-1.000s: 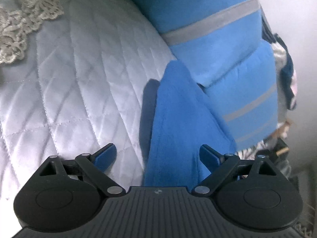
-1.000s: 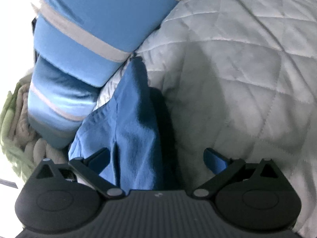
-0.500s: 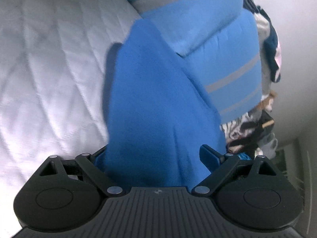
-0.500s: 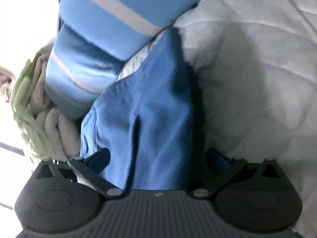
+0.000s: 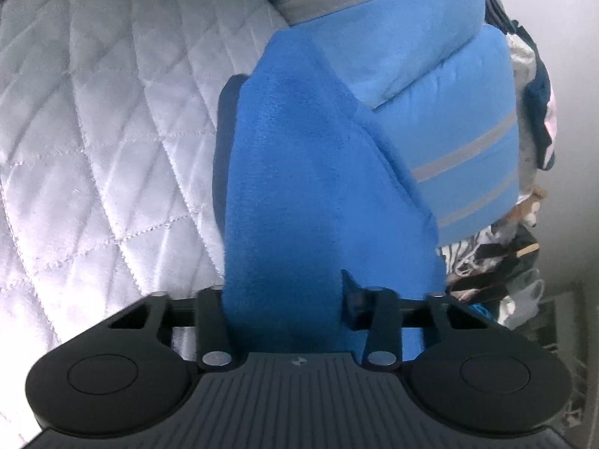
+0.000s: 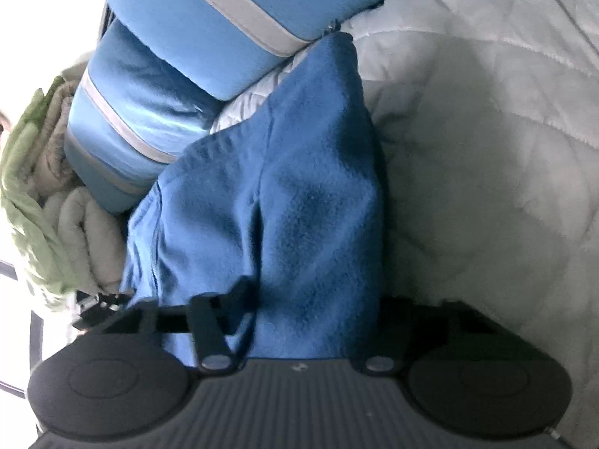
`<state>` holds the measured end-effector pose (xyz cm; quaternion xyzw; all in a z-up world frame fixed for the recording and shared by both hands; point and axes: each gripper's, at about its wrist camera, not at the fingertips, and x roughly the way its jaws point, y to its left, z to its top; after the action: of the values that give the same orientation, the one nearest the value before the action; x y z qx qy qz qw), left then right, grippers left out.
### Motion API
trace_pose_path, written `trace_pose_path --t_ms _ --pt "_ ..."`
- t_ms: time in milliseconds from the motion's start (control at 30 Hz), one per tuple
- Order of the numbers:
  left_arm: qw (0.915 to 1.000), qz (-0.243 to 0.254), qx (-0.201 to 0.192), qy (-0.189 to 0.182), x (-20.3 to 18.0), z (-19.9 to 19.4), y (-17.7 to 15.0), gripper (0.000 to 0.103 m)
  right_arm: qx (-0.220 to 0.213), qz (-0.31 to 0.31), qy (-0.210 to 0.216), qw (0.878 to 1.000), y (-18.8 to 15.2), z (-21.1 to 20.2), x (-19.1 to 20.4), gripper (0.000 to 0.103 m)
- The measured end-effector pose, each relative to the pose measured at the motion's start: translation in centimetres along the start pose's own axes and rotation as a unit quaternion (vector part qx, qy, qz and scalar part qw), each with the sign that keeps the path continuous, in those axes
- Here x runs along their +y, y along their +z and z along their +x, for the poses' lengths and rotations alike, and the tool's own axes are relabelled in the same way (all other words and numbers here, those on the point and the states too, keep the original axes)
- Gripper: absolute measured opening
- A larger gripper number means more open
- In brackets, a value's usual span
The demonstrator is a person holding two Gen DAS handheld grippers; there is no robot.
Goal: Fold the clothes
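Note:
A deep-blue fleece garment (image 5: 299, 168) lies in a bunched strip on the white quilted bed cover (image 5: 93, 131). In the left wrist view its near end fills the gap of my left gripper (image 5: 286, 293), whose jaws are closing and press on the cloth from both sides. In the right wrist view the other part of the garment (image 6: 310, 187) sits in my right gripper (image 6: 310, 299), also closing. One of its fingers (image 6: 243, 295) digs into the fleece; the other is hidden under the cloth.
A folded light-blue blanket with grey stripes (image 5: 430, 75) (image 6: 187, 18) lies right behind the garment. Mixed clothes (image 5: 486, 254) are heaped past the bed's edge. Green and beige folded cloth (image 6: 33, 187) sits at the far left. Quilt (image 6: 486, 149) spreads to the right.
Both grippers moved forward over the blue garment, then both pairs of jaws went from wide open to narrowed around the fleece. The right gripper also rolled a little.

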<state>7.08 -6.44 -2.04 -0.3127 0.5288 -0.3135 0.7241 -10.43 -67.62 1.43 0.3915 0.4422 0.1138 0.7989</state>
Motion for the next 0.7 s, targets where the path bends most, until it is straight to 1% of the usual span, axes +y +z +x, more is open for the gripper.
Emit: trace_pose_path --t_ms 33,133,233,367,433,533,700 --pt "1.0000 0.005 -0.003 0.004 -0.3 0.0 -0.1 0.030 -0.004 -0.003 0.000 1.000 -0.1 -0.1 0.3 0.037" --pt "0.9994 0.017 -0.013 0.026 -1.4 -0.3 -0.3 0.026 -0.017 -0.020 -0.007 1.000 -0.3 -0.5 1.6 0.029" --pt "0.9982 0.031 -0.025 0.044 -2.7 -1.3 -0.5 0.023 -0.036 -0.043 -0.020 0.998 -0.4 -1.2 3.1 0.026" --pt "0.9967 0.048 -0.053 0.039 -4.0 -4.1 -0.6 0.022 -0.070 -0.070 -0.041 0.994 -0.8 -2.3 5.4 0.025" --pt "0.9945 0.062 -0.074 0.042 -5.5 -5.2 -0.7 0.022 -0.084 -0.073 -0.037 0.993 -0.8 -2.7 6.3 0.024" --pt "0.9883 0.084 -0.106 0.069 -7.1 -6.9 -1.0 0.022 -0.098 -0.079 -0.026 0.992 -0.7 -3.1 7.9 0.024" --pt "0.9788 0.103 -0.133 0.117 -8.0 -10.7 -0.5 0.021 -0.097 -0.093 -0.011 0.991 -0.3 -1.2 11.4 0.024"
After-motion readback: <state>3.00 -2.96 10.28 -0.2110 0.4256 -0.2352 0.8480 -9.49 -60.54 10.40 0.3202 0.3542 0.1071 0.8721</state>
